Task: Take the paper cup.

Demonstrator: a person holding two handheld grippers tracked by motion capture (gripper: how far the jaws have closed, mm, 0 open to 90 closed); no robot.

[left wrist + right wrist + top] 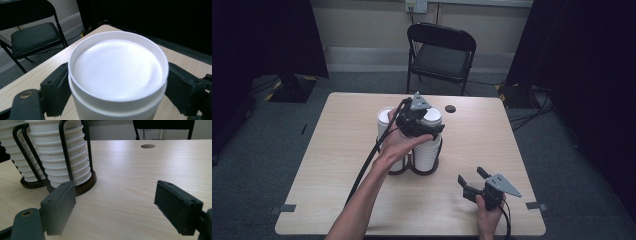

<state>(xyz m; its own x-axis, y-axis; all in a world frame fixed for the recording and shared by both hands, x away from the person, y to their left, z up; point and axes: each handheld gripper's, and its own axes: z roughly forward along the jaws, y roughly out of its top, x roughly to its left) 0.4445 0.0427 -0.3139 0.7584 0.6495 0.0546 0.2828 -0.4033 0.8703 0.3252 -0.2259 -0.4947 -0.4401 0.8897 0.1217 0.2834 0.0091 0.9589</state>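
Cup [117, 72] sits between left gripper [117, 85] pads, touching both.

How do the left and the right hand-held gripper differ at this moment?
The left hand-held gripper is raised at the top of a cup stack, with its jaws on either side of the top cup. The right hand-held gripper stays low near the table, its jaws open and empty. Both are black.

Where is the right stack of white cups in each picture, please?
High view: the right stack of cups stands at the table's centre, under the left gripper.
Left gripper view: its top cup sits at centre, between the jaws.
Right gripper view: upper left, inside black wire bars.
Shared landmark: the black chair.
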